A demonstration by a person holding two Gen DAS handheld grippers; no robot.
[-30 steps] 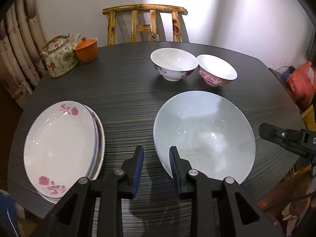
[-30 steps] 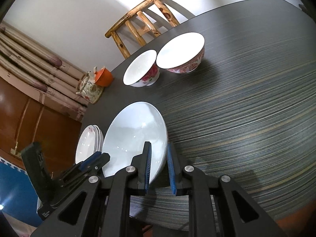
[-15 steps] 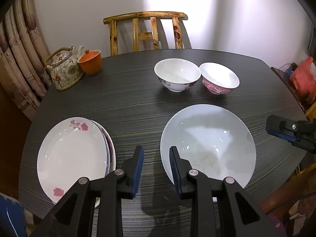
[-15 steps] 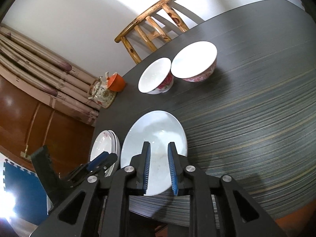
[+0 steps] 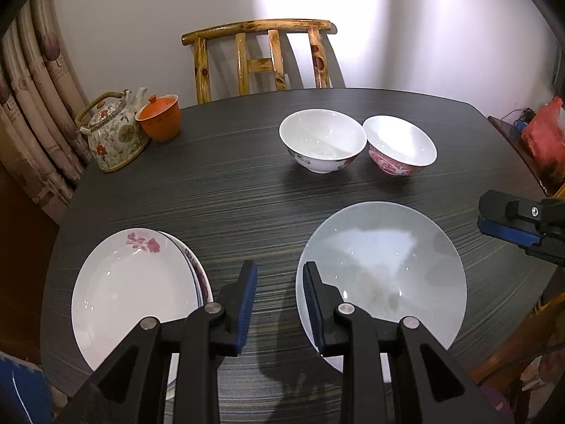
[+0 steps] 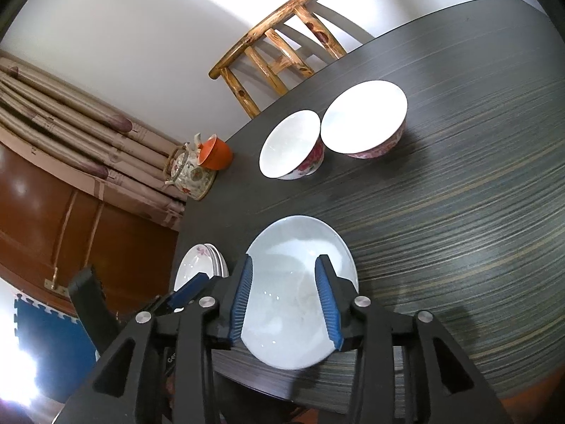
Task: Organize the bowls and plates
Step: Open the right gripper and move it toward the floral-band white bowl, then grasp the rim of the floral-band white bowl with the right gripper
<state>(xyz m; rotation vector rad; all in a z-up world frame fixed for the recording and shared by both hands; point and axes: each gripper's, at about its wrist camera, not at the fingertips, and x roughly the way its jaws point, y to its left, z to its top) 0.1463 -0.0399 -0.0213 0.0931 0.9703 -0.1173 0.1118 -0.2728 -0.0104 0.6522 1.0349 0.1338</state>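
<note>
Now the right gripper (image 6: 286,295) stands wide, its blue pads spread over the pale blue plate (image 6: 300,293) with nothing between them; the plate lies flat on the dark bench (image 6: 459,212), its near edge at the bench rim right under the gripper. A second ago those fingers were nearly closed on the plate's rim and the plate was tilted up — it has since been let down and released, and the gripper has drawn back and up. The left gripper (image 5: 279,296) is narrowly parted and holds nothing; it hovers over bare bench between the stack of flowered plates (image 5: 134,282) to its left and the pale blue plate (image 5: 385,275) to its right, the right finger overlapping that plate's left edge in the view. It too has risen since the earlier frames, so more of the bench shows. Both grippers point forward and downward across the bench from its near edge. Farther out, the white bowl (image 5: 323,145) and the pink bowl (image 5: 400,145) sit rim to rim near the middle — beyond them a wooden chair (image 5: 261,60), and at the far left a teapot (image 5: 113,134) beside an orange cup (image 5: 159,116).
</note>
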